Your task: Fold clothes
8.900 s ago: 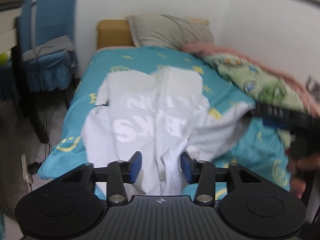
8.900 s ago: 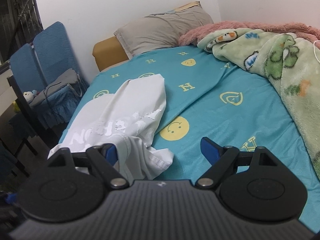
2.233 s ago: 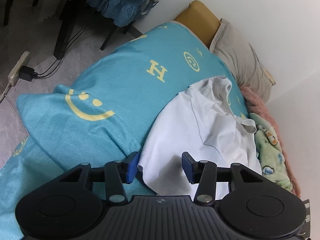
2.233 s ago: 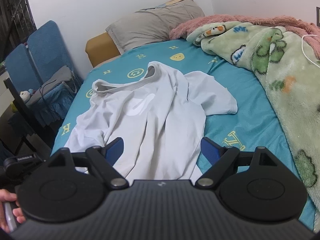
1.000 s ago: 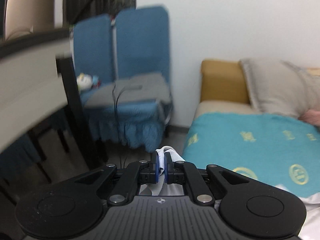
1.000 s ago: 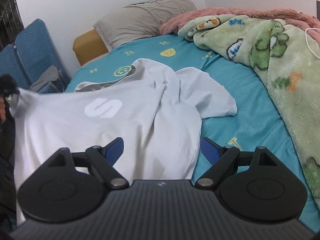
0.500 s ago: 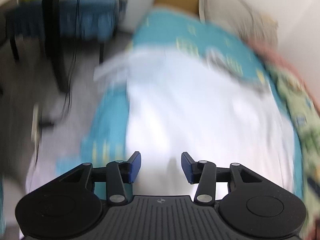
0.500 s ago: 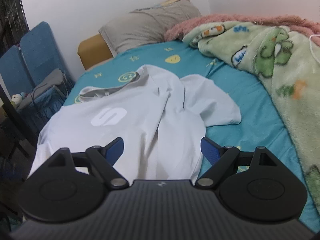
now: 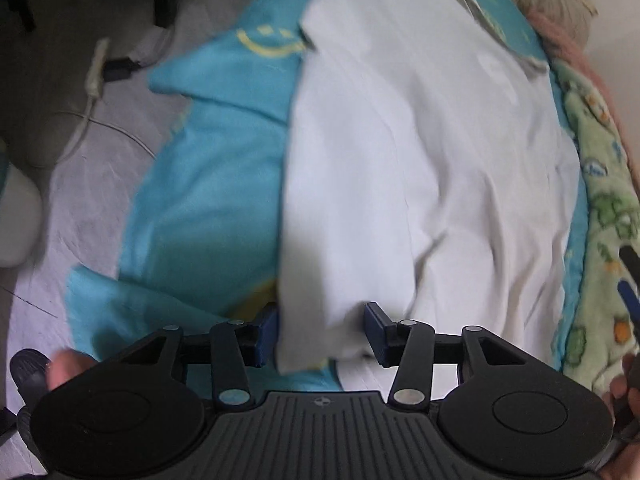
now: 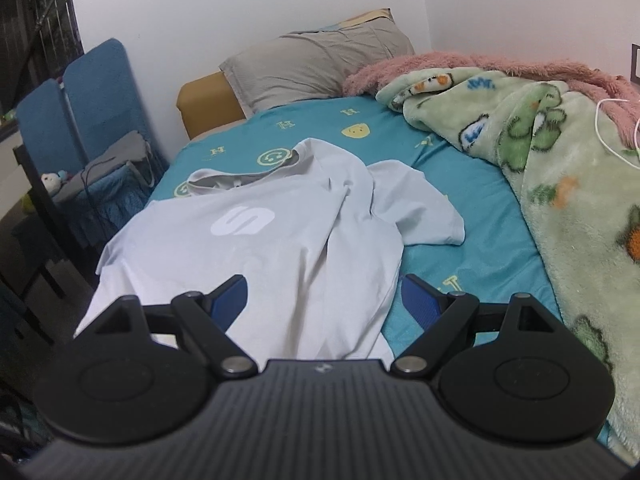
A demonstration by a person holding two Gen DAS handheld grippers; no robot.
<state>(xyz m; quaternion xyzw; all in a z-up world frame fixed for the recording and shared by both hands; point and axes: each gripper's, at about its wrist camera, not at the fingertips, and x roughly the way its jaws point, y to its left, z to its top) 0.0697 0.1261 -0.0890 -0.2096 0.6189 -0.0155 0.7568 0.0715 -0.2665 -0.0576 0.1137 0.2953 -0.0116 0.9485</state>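
Your white t-shirt (image 10: pixel 280 248) lies spread and rumpled on the teal bedsheet (image 10: pixel 460 184), below the grey pillow (image 10: pixel 316 64). Your left gripper (image 9: pixel 320 330) and right gripper (image 10: pixel 324 298) both gape wide over its hem, gripping nothing.

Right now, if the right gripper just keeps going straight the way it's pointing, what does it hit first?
Most likely the white T-shirt. The right gripper is open, and the shirt's lower part lies between and just ahead of its fingertips on the teal bedsheet. Depth is hard to judge in this fisheye view.
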